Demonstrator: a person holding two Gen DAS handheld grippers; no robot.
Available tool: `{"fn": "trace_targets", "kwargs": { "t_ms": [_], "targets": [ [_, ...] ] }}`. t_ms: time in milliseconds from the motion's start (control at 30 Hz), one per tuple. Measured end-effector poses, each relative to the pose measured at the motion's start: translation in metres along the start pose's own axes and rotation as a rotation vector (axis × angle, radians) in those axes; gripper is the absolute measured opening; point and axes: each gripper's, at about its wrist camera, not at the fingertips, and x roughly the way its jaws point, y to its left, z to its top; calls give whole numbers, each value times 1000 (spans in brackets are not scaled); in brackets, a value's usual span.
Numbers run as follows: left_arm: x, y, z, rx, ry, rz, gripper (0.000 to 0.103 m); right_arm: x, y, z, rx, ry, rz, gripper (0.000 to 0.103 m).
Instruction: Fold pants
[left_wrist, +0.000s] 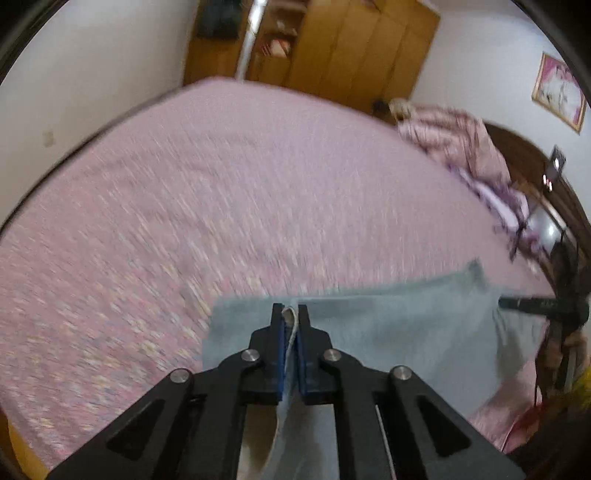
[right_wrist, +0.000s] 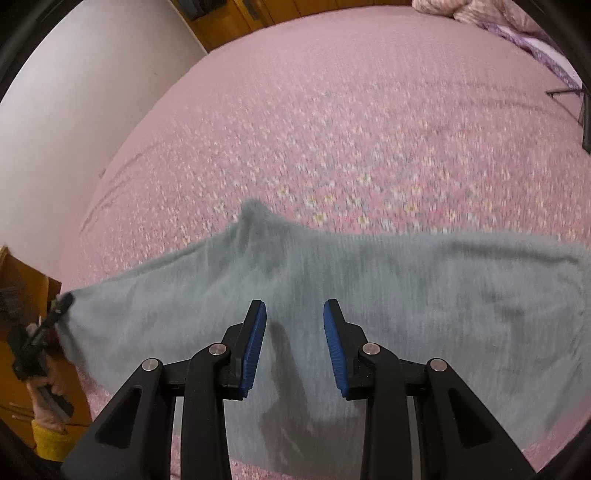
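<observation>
left tool (left_wrist: 290, 314) is pinching the edge of the grey-blue pants (right_wrist: 369, 280) over the pink bed (right_wrist: 332, 129), right tool (right_wrist: 294, 314) hangs open above them.

The pants (right_wrist: 369, 280) lie across the bed's (right_wrist: 332, 129) near edge; bedding (left_wrist: 454, 144) is heaped at its far right.
</observation>
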Motion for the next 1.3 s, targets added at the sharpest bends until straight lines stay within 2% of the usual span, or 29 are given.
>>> {"fn": "trace_targets", "kwargs": {
  "t_ms": [67, 133, 267, 433, 467, 500, 533, 700, 800, 900, 967, 1000, 1033, 1067, 1167, 1233, 1300],
  "targets": [
    [-3, 6, 6, -50, -12, -16, 5, 2, 5, 8, -18, -15, -3, 34],
    [8, 8, 7, -38, 6, 33, 5, 7, 11, 18, -44, -29, -7, 34],
    [46, 14, -4, -47, 120, 114, 6, 19, 25, 37, -151, -52, -38, 34],
    [48, 20, -8, -97, 112, 104, 7, 50, 30, 52, -264, 18, -55, 34],
    [48, 19, -8, -97, 113, 105, 7, 57, 30, 52, -282, 28, -59, 32],
    [47, 22, -8, -96, 114, 107, 7, 59, 29, 53, -294, 11, -60, 13],
    [46, 22, -8, -92, 117, 113, 7, 61, 31, 53, -308, -2, -65, 8],
    [52, 13, 3, -38, 117, 193, 10, 78, 43, 58, -329, -11, -135, 8],
    [55, 15, 11, -29, 116, 250, 13, 82, 38, 66, -268, -3, -103, 8],
    [46, 21, 13, -76, 120, 222, 13, 75, 28, 66, -210, -11, -58, 9],
    [27, 26, 8, -98, 103, 214, 17, 59, 24, 62, -172, -57, -34, 9],
    [14, 29, 2, -119, 95, 218, 24, 50, 22, 59, -175, -86, -40, 9],
    [8, 27, 0, -133, 92, 221, 31, 41, 24, 56, -189, -115, -65, 9],
    [-1, 29, -5, -151, 88, 218, 33, 33, 25, 52, -205, -128, -91, 9],
    [-21, 26, -25, -191, 88, 187, 40, 17, 28, 36, -240, -102, -83, 10],
    [-25, 26, -41, -222, 96, 183, 59, 14, 29, 28, -263, -76, -85, 12],
    [-19, 26, -52, -241, 112, 190, 63, 17, 32, 15, -284, -55, -95, 14]
  ]
}}
